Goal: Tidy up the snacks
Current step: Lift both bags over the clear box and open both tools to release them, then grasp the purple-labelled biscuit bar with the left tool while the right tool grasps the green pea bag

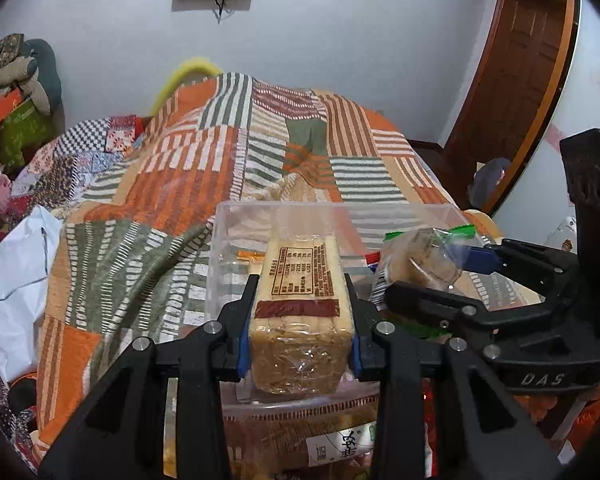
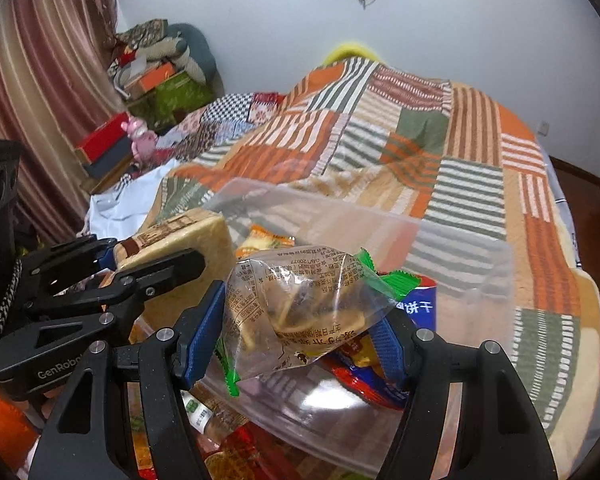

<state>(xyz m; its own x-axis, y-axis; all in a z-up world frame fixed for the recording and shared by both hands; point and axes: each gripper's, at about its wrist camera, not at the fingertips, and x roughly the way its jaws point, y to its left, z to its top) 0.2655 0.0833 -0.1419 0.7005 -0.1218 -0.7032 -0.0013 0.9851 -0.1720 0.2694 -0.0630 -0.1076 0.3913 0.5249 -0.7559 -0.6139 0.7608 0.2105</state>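
Left gripper (image 1: 300, 320): jaws pinch one wrapped tan cake block (image 1: 300, 300) by its long sides; the block stands between the blue pads (image 1: 243, 344), its printed label facing up, its far end toward 12 o'clock.
Right gripper (image 2: 304, 332): jaws close on one crinkled clear snack bag (image 2: 296, 308) with green sealed edges; the contents are brownish and hard to make out through the glare.
Relative place: in the left wrist view the right gripper (image 1: 432, 276) and its bag sit at 3 o'clock of the cake block, near but apart.
Clear plastic bin (image 2: 460, 248): one, just beyond both loads at 12 o'clock, resting on the bed; both loads hang over it.
Inside the bin: several packets, an orange-yellow one (image 2: 264, 240) and a red-and-blue one (image 2: 380, 376); the count is unclear, since the bag covers part.
Hidden: packets below the bin's near edge are cut off by the gripper frames.
Bed: one patchwork striped quilt (image 1: 204, 168) in orange, green and white.
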